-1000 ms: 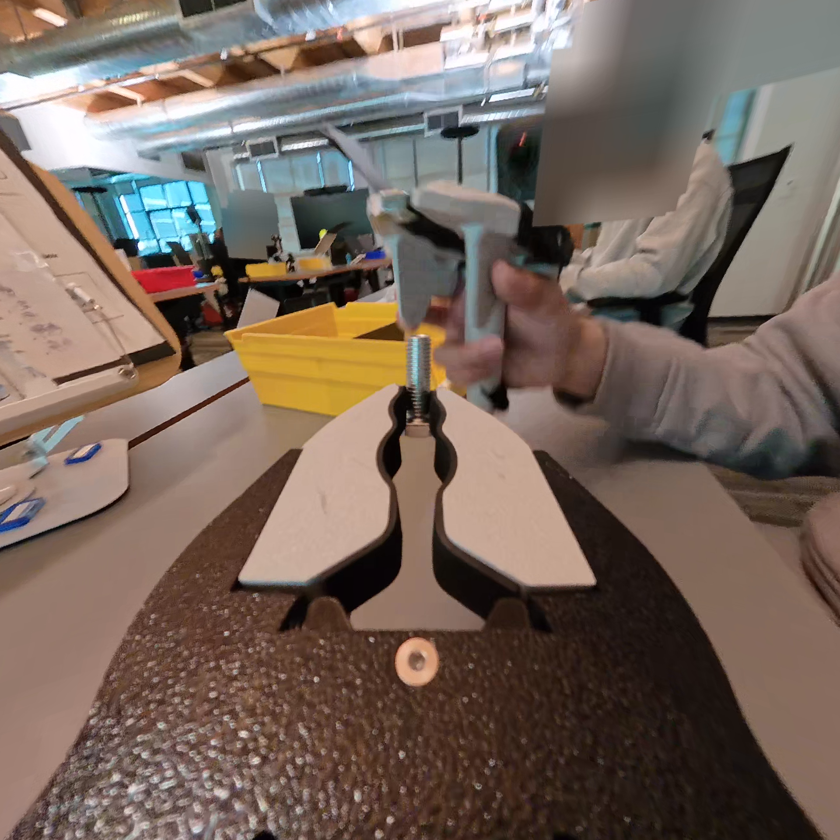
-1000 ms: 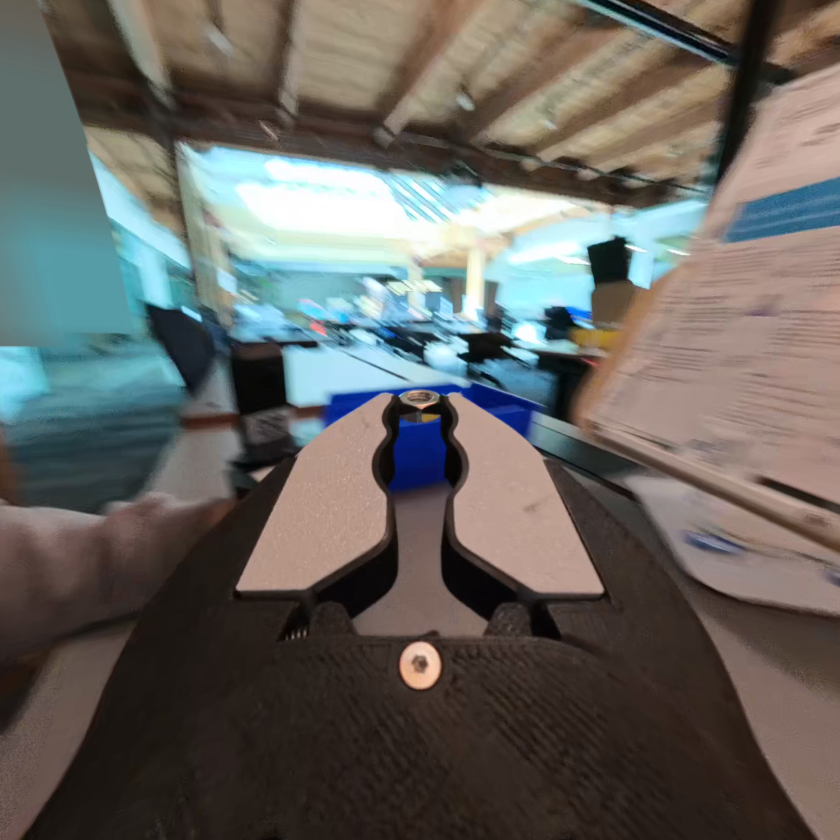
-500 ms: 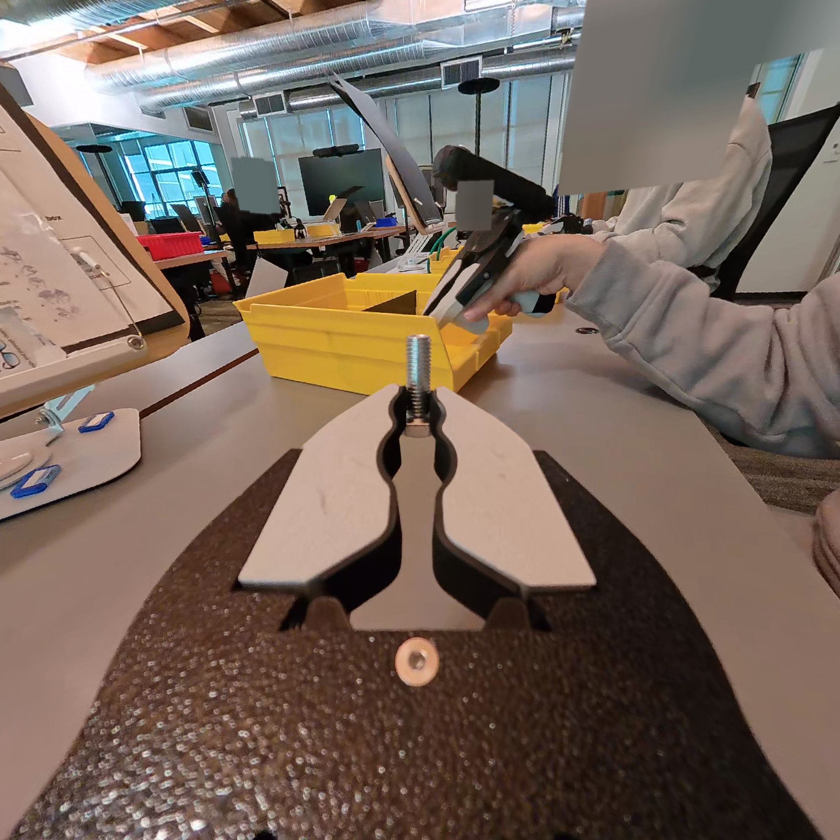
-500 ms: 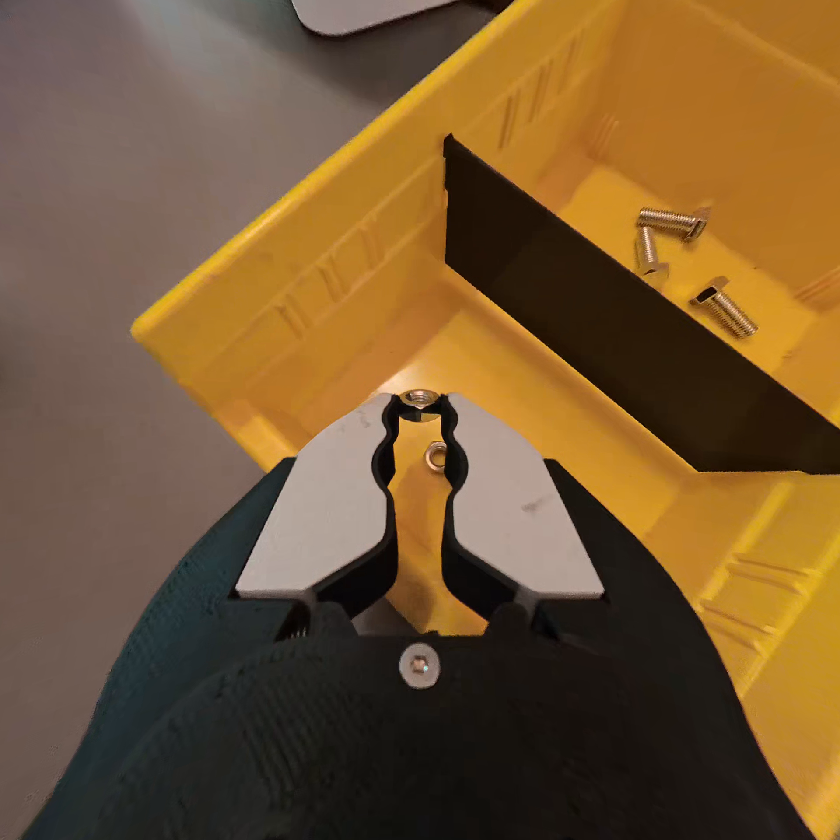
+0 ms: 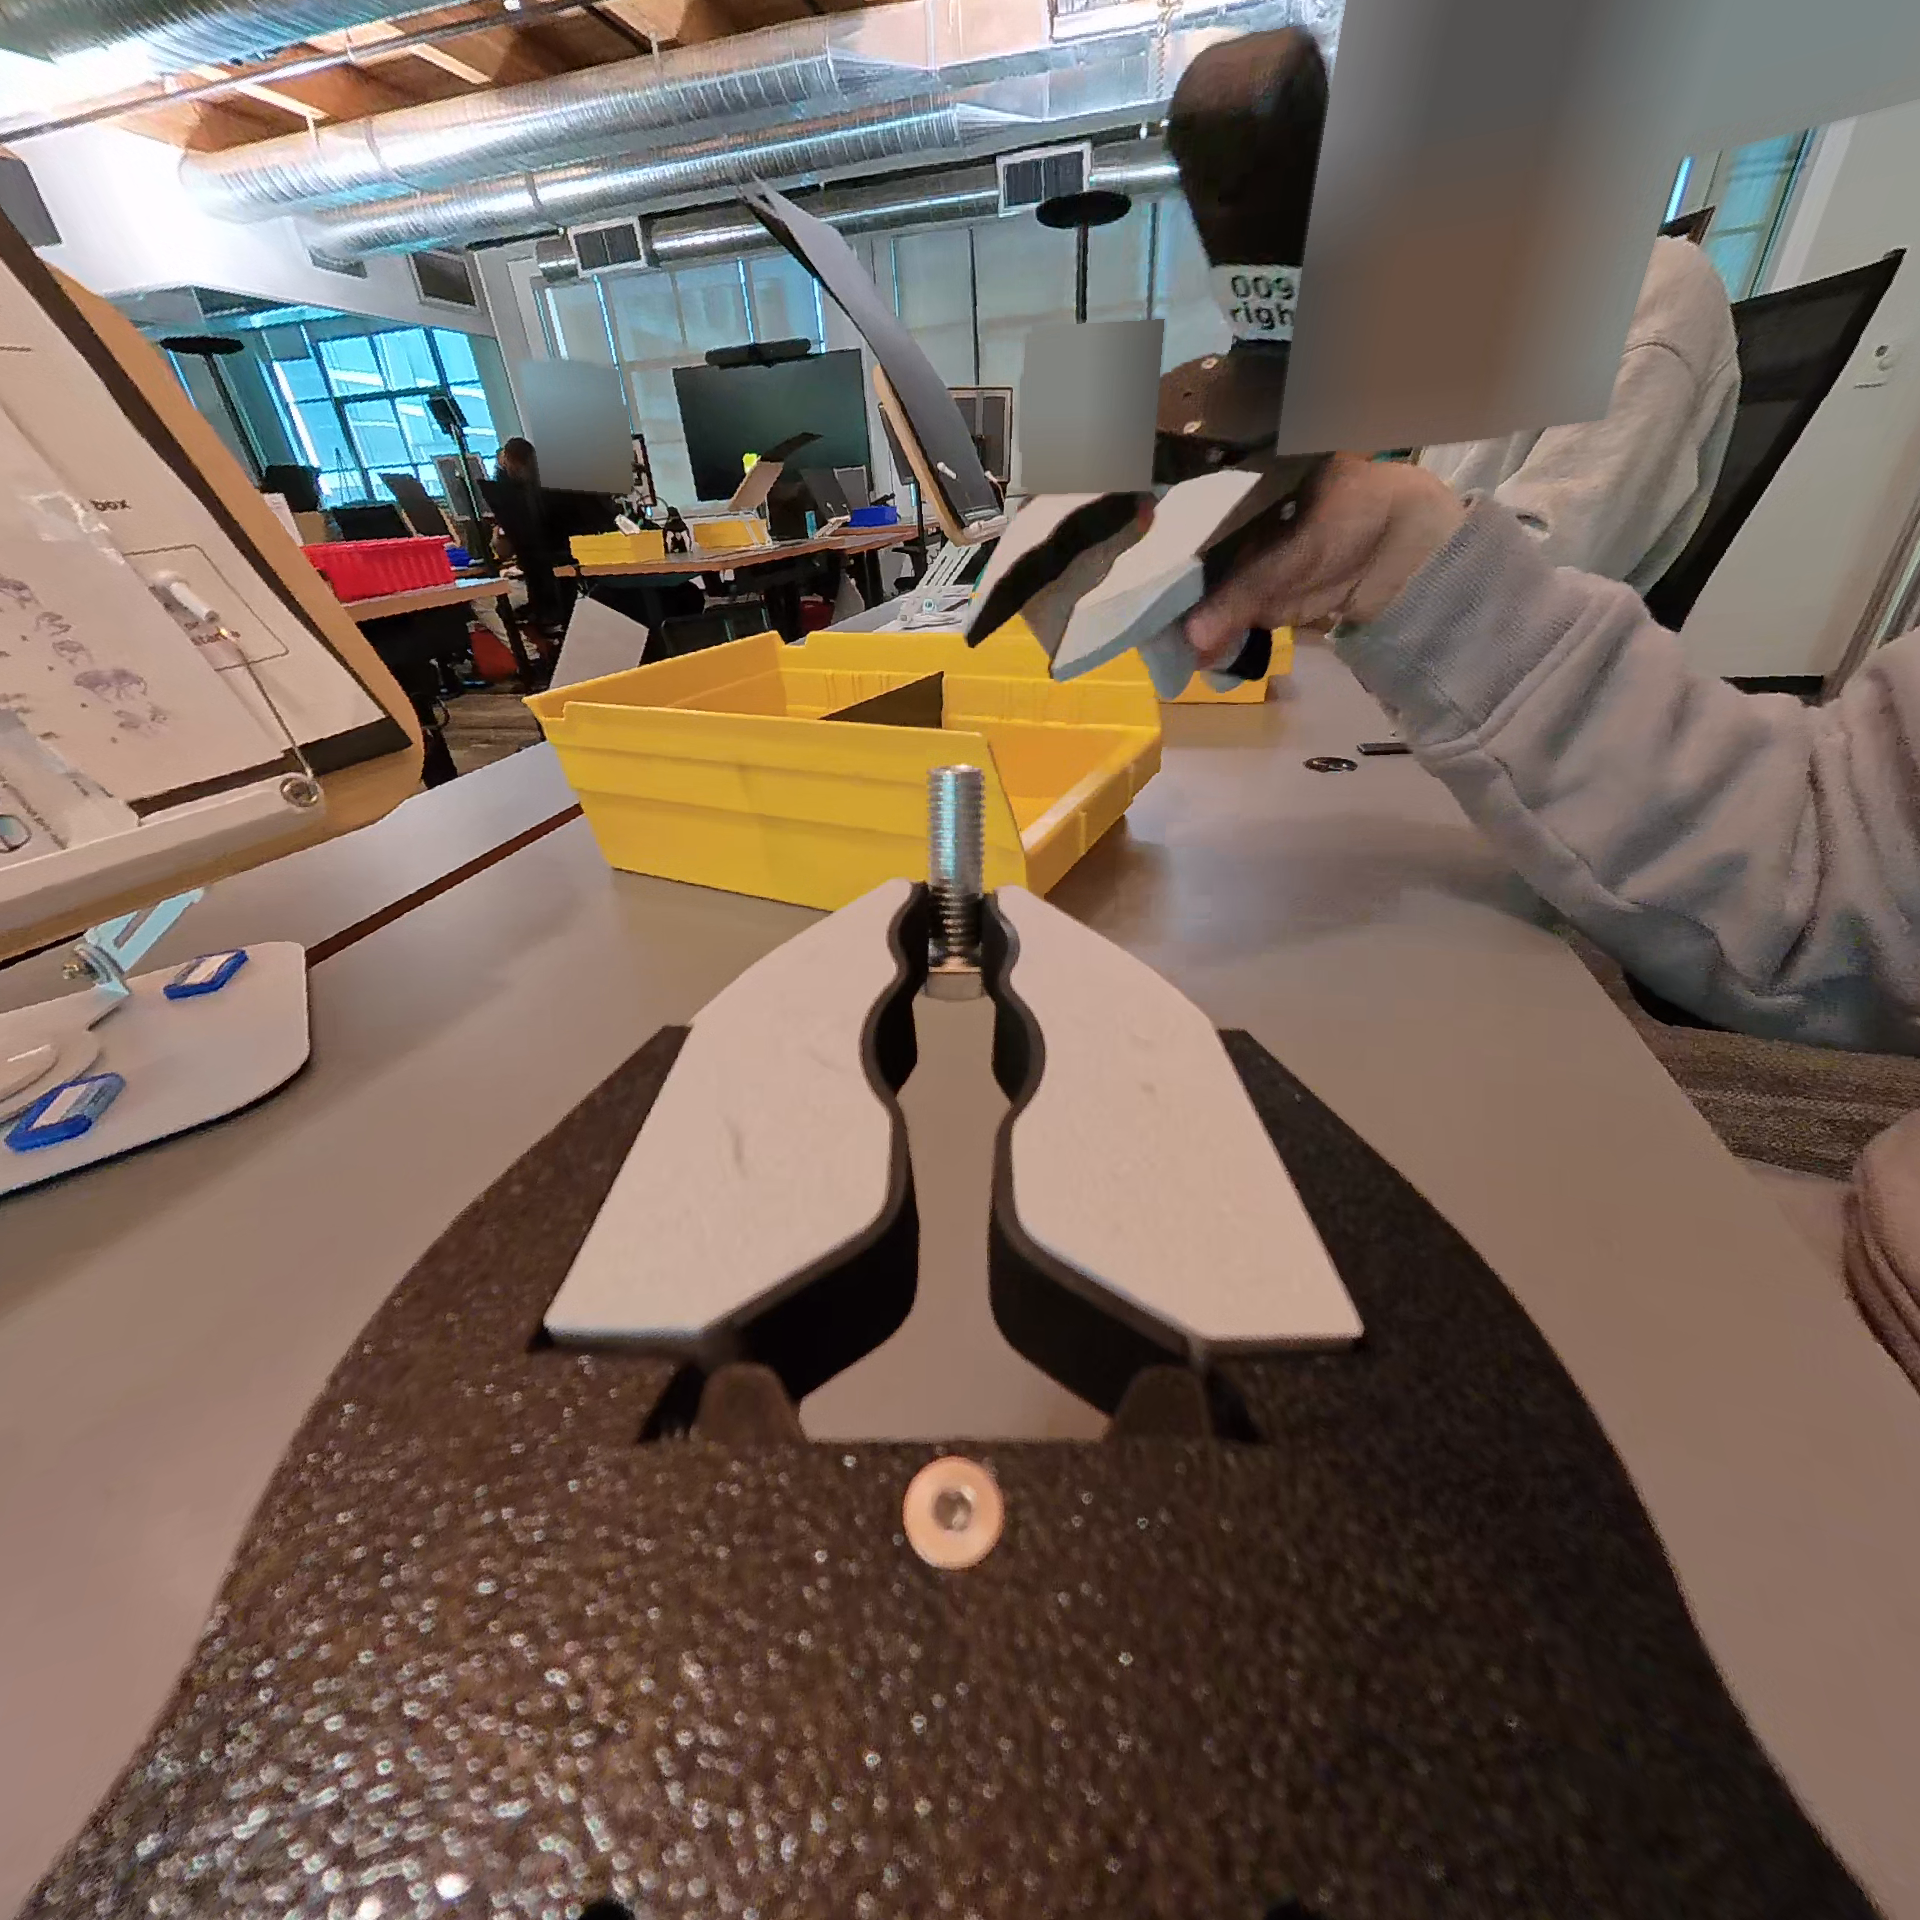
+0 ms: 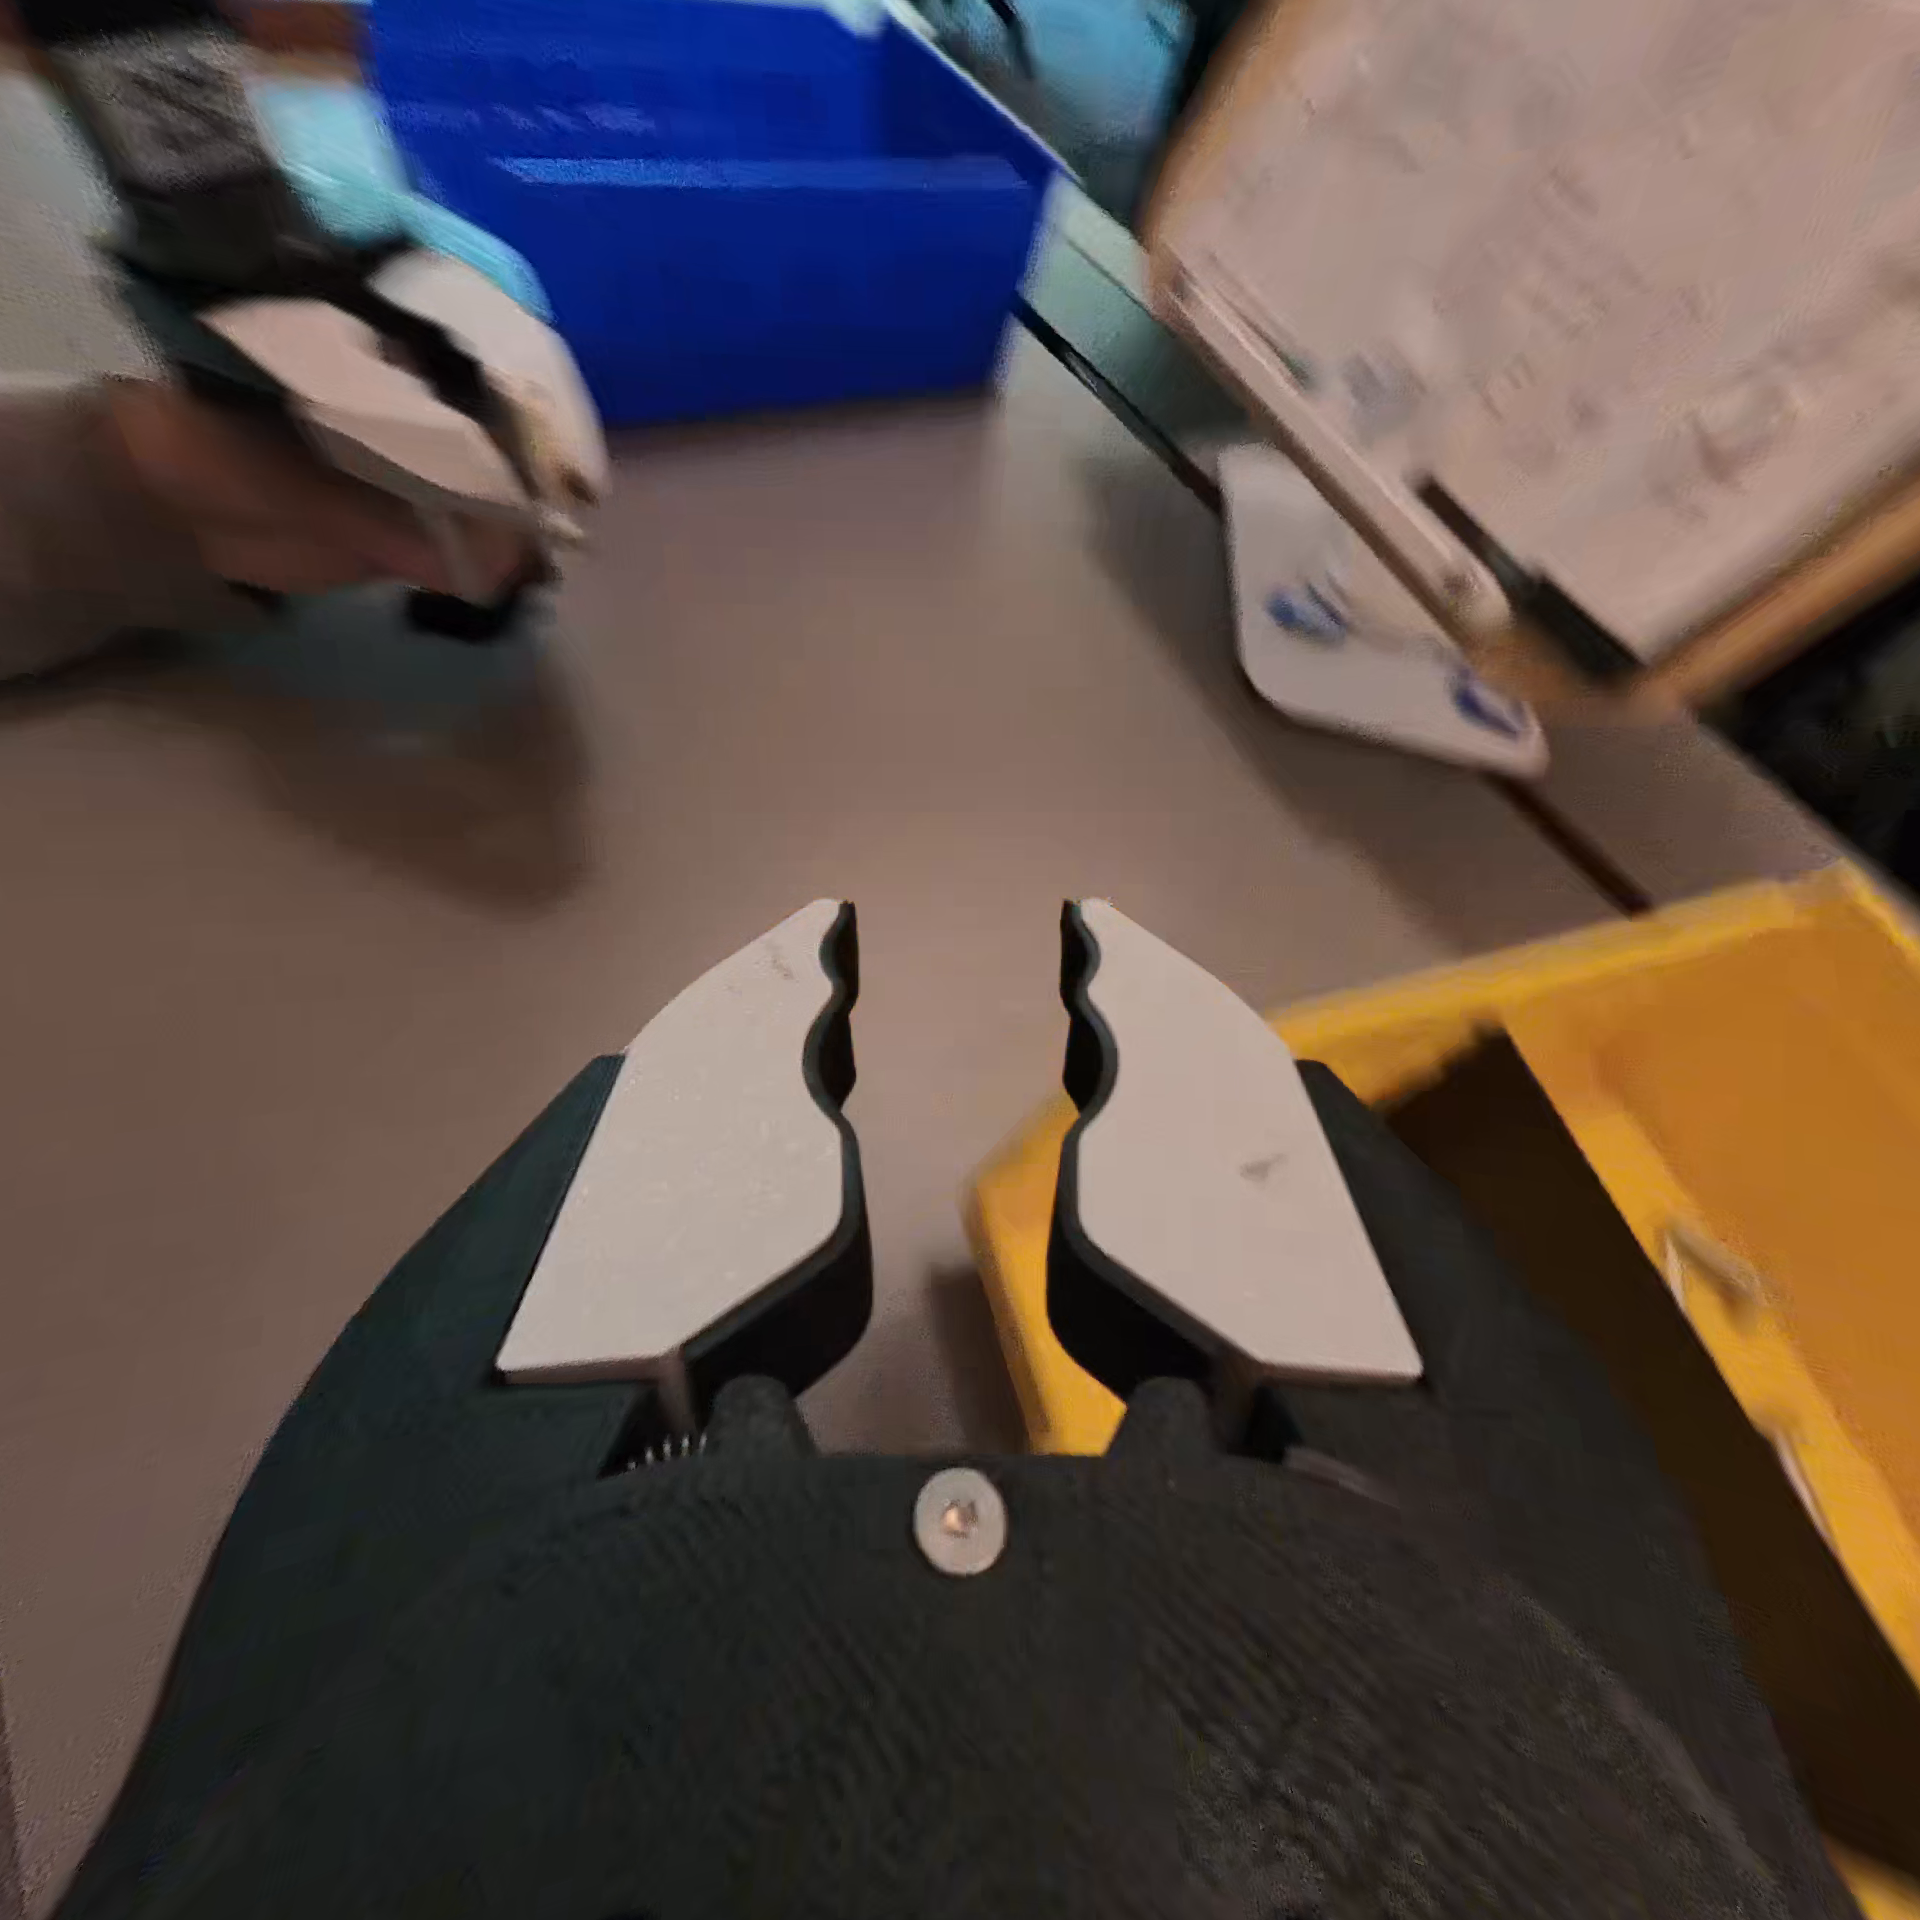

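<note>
Bolt: silver threaded steel bolt (image 5: 956,852), upright, head down, shank clear above the fingertips, near centre of the scene.
Left gripper: black-bodied two-finger claw with pale grey pads (image 5: 956,940), nearly closed, both pads pressed against the lower threads just above the head; held low over the table.
Grip quality: judged sound while the bolt stays vertical; best kept steady and squeezed evenly, since a tilt would spoil any alignment with the free thread end.
Right gripper: matching black claw with pale grey pads (image 6: 958,914), fingers well apart, nothing between them; only bare table seen through the gap.
Right gripper, far view: raised to the far right above the bin (image 5: 1081,613), held by a hand in a grey sleeve (image 5: 1320,561).
Bin: yellow plastic parts bin with black divider (image 5: 790,800), just beyond the bolt; its near corner lies right of the open claw (image 6: 1558,997).
Handling note: judged wise to keep the open claw clear of the bin wall and to approach the bolt end squarely from above.
Table: matt grey tabletop (image 5: 1299,987), bearing everything.
Left periphery: tilted board with printed sheet on a white stand (image 5: 135,665), base with blue clips (image 5: 197,1049).
Far periphery: blue plastic bin (image 6: 717,229), well apart, blurred.
</note>
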Available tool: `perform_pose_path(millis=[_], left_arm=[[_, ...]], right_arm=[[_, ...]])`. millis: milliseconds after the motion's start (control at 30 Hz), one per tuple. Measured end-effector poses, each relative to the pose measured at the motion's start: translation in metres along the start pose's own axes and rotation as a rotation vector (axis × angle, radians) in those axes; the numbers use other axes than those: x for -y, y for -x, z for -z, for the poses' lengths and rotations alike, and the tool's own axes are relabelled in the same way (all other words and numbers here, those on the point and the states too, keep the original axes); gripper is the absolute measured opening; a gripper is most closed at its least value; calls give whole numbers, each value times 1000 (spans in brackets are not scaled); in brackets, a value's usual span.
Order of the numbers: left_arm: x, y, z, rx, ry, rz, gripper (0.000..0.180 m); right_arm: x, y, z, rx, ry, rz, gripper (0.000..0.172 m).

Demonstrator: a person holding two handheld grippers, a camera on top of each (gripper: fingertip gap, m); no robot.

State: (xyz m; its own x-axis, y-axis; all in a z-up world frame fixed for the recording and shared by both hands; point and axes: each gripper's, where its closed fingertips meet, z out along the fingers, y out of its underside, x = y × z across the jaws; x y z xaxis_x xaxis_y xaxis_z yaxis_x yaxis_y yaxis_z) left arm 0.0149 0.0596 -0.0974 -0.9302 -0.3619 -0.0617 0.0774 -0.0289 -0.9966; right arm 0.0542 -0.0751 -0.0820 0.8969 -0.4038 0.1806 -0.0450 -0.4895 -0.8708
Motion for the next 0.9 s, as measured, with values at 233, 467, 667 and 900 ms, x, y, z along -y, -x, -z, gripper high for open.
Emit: perform_pose_path(millis=[233, 467, 667, 900], left_arm=[[9, -10, -2, -40, -58, -13, 8], [15, -17, -1, -84, -90, -22, 8], [17, -11, -1, -45, -102, -19, 9], [3, 29, 7, 264, 21, -140, 41]], right_arm=[[80, 102, -64, 333, -401, 72, 24], [85, 109, -82, 315, -490, 30, 12], [88, 108, -85, 285, -494, 56, 9], [60, -35, -38, -322, -117, 191, 9]])
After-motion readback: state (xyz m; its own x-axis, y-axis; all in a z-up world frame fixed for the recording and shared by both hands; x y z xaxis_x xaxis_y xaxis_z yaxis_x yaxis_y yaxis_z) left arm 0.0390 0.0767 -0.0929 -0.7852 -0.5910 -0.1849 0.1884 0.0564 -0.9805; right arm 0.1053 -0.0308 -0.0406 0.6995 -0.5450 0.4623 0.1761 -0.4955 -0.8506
